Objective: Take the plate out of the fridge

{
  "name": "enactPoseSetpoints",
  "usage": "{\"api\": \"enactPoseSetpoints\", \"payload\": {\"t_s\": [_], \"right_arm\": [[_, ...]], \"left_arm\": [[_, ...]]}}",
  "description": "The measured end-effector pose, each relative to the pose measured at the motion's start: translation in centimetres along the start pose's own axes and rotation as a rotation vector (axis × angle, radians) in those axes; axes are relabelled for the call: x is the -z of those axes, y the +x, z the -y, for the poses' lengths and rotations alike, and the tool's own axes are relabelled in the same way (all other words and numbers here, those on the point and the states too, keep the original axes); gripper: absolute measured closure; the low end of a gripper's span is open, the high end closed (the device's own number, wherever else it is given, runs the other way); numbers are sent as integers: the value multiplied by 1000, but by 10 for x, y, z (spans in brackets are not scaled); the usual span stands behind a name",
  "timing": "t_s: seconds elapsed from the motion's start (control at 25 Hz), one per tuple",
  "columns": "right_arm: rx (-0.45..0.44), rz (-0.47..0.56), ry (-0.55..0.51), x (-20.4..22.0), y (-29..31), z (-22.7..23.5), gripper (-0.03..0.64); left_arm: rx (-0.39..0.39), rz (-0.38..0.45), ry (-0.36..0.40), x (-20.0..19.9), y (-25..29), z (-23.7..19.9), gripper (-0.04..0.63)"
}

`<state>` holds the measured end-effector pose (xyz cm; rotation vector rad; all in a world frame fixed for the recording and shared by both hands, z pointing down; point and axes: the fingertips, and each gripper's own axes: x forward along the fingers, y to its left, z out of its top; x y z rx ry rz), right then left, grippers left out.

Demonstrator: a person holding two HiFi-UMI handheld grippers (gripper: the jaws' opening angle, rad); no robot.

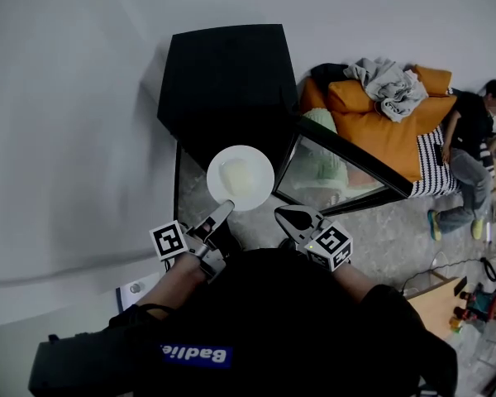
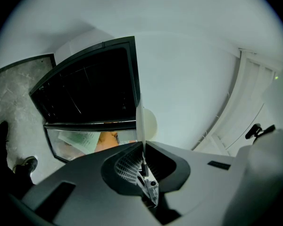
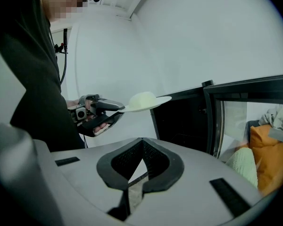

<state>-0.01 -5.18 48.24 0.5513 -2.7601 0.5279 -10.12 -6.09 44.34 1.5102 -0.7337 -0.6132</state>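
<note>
One plate [image 1: 240,178] (in left gripper [image 1: 226,207]) before fridge [image 1: 223,81], door [image 1: 341,170] open.

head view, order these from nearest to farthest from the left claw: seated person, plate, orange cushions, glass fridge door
1. plate, gripped at its rim by the left claw
2. glass fridge door, open, to the right
3. orange cushions, beyond the door
4. seated person, far right

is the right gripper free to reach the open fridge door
Probably yes: the right gripper holds nothing and the fridge door stands open beside it with nothing between. The left gripper holds the plate, out of the way.
</note>
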Motion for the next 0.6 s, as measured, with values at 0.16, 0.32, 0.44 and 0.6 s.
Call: {"api": "enactPoseSetpoints", "payload": {"t_s": [0.16, 0.32, 0.44, 0.6], "right_arm": [[-4, 0, 4, -1, 0, 0, 620], [-2, -4, 2, -2, 1, 1, 620], [2, -7, 3, -2, 0, 1, 620], [5, -7, 7, -3, 0, 3, 620]], "left_arm": [[-4, 5, 3, -1, -1, 1, 575], [-3, 11, 1, -3, -2, 2, 575], [-5, 16, -2, -4, -2, 2, 575], [-3, 16, -5, -4, -2, 2, 575]]}}
